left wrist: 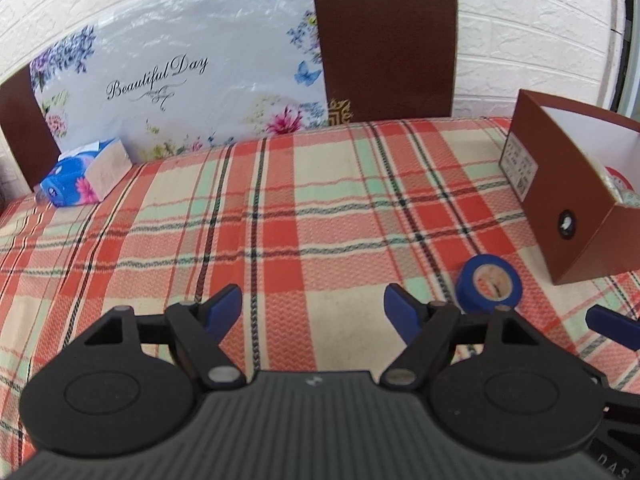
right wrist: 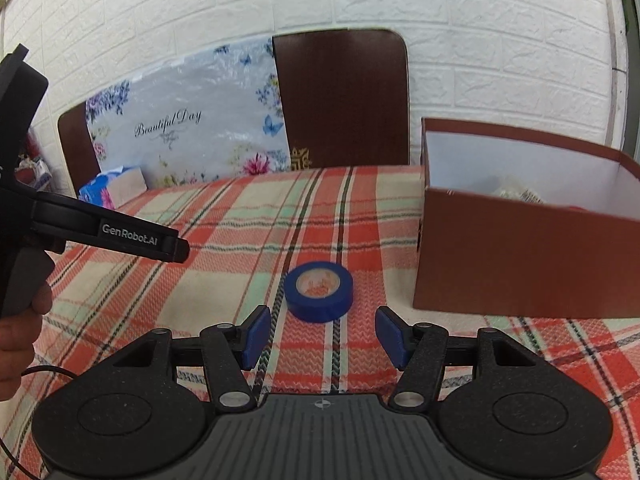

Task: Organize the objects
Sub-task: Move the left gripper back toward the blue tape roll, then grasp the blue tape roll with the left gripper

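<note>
A blue tape roll (right wrist: 319, 291) lies flat on the plaid tablecloth, just beyond my right gripper (right wrist: 323, 335), which is open and empty with the roll ahead of the gap between its blue pads. The roll also shows in the left wrist view (left wrist: 489, 283), to the right of my left gripper (left wrist: 313, 309), which is open and empty over the cloth. A brown open box (right wrist: 520, 264) with a white inside stands right of the roll and holds some items; it also shows in the left wrist view (left wrist: 568, 200).
A blue tissue pack (left wrist: 86, 178) lies at the table's far left. Brown chair backs (left wrist: 384, 44) and a floral "Beautiful Day" bag (left wrist: 180, 80) stand behind the table against a white brick wall. The left gripper's body (right wrist: 104, 234) shows at left in the right wrist view.
</note>
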### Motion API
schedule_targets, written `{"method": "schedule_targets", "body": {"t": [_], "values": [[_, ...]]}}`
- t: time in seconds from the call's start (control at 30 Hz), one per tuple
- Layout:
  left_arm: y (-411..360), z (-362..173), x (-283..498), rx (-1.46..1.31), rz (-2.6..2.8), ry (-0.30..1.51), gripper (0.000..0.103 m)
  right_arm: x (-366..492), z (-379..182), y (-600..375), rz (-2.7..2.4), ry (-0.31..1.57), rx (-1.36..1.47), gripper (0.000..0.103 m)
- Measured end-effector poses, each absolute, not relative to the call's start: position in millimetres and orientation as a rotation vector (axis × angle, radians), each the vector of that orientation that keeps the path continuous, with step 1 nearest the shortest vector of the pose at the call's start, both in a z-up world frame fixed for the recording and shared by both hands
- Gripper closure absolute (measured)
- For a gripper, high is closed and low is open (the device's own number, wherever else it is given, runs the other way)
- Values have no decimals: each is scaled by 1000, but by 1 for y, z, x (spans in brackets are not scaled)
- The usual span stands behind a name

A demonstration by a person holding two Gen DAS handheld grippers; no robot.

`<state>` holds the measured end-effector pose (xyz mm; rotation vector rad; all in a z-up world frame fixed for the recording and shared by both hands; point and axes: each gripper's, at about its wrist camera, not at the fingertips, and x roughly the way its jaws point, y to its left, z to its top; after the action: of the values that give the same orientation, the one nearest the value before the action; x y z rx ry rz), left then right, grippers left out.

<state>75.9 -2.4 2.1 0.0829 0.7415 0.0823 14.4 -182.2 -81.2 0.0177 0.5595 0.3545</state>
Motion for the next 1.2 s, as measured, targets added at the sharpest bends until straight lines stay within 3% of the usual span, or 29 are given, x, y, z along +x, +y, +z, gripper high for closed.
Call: {"method": "schedule_targets", "body": {"t": [0.63, 0.7, 0.73, 0.97, 1.2], "values": [[17, -26, 97, 63, 120, 820, 23, 87, -112, -146, 333, 629, -90, 33], [18, -28, 98, 59, 120, 826, 23, 89, -113, -147, 342, 630, -86, 36], [18, -28, 98, 56, 118, 830, 23, 89, -112, -147, 350, 626, -91, 46], [0, -18, 100, 23, 15, 824, 23, 65, -108, -161, 369, 646, -106, 47], [-42, 2, 83, 18, -155, 799, 23, -4, -96, -238, 203, 630, -39, 47]]}}
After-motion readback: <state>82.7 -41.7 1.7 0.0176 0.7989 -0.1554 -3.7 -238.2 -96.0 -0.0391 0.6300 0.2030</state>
